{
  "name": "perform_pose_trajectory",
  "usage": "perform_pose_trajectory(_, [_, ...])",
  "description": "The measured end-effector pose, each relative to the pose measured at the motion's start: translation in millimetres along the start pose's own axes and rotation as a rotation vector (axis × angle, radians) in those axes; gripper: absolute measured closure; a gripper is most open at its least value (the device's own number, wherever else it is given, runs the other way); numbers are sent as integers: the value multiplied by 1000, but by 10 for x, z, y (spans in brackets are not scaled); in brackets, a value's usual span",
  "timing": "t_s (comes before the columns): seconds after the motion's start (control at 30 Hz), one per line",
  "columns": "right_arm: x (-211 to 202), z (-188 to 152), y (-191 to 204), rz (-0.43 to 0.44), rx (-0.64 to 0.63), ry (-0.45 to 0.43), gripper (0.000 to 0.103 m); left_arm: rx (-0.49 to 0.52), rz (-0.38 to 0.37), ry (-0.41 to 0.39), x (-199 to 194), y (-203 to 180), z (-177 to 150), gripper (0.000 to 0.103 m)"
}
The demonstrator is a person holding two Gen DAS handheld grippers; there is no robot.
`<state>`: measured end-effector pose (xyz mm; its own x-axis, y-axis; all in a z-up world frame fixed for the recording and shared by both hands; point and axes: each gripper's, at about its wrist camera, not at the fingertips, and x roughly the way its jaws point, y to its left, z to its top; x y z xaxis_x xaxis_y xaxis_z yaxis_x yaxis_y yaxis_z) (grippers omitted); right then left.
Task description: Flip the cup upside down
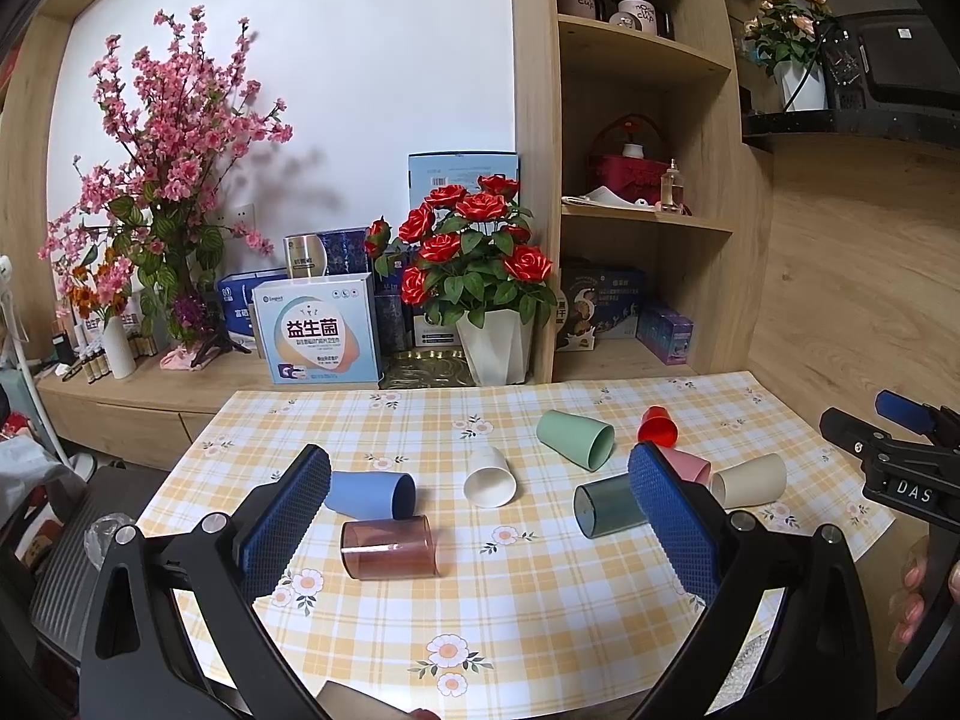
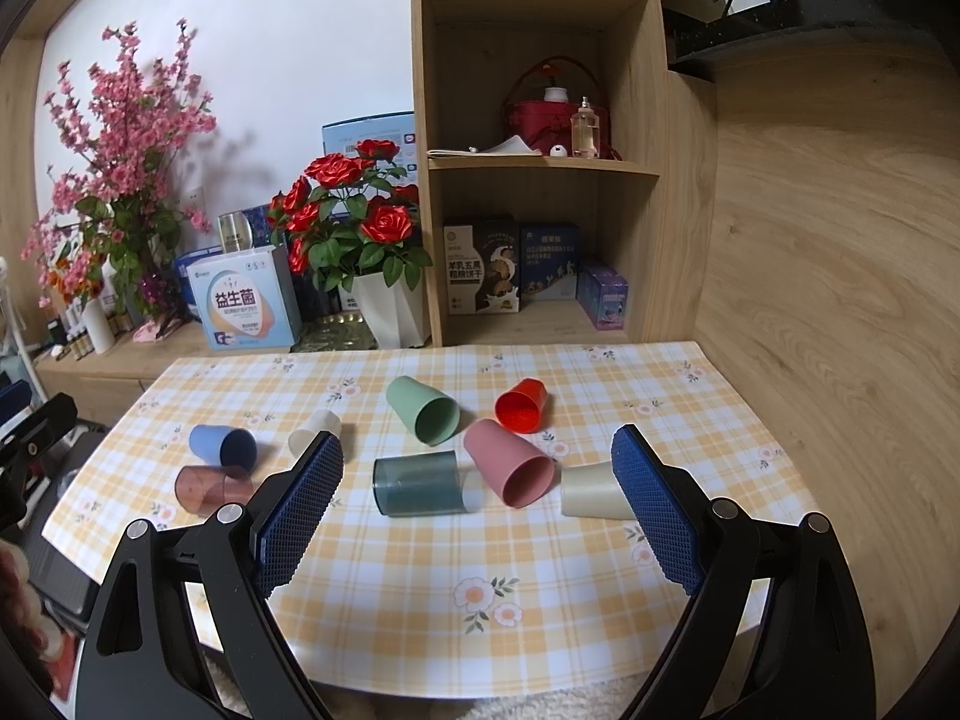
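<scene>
Several cups lie on their sides on the checked tablecloth (image 1: 540, 600): a blue cup (image 1: 369, 495), a clear brown cup (image 1: 390, 549), a white cup (image 1: 489, 476), a green cup (image 1: 576, 438), a red cup (image 1: 657, 425), a pink cup (image 2: 510, 471), a dark teal cup (image 2: 420, 483) and a cream cup (image 2: 591, 489). My left gripper (image 1: 480, 516) is open and empty above the near table edge. My right gripper (image 2: 480, 510) is open and empty, and also shows at the right of the left wrist view (image 1: 900, 450).
A wooden sideboard behind the table holds a white pot of red roses (image 1: 480, 276), a pink blossom vase (image 1: 156, 180) and boxes (image 1: 318, 330). A wooden shelf unit (image 2: 540, 138) and wood wall (image 2: 810, 240) stand at the right.
</scene>
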<state>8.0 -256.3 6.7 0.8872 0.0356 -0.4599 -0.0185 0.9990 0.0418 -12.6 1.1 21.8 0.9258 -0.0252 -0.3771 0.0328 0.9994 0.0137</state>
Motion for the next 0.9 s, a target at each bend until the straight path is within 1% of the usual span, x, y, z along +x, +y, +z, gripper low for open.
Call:
perform_pose_trajectory(0.2, [-1,-5,5,0,5,8,15,-13,-39,12,59,5,-18,6])
perform_pose_trajectory(0.37, [42,-42,-48,6,26,17,15,-16,-22,9,100,27,-75,6])
perform_pose_trajectory(0.53, [175,-104,-226,-11,56,43,15,-25,0,14,197,90,-139,6])
perform_pose_trajectory(0.67, [342,-178,-479,-28,93,91,15,-46,7,53,350,152,-223,6])
perform_pose_trajectory(0.8, [537,-301,-729,-97,116,153,15,-45,5,105,544,174,-331,6])
perform_pose_trajectory(0.9, [662,-373,-898,-124,145,175,15,-51,1,148,705,216,-393,6])
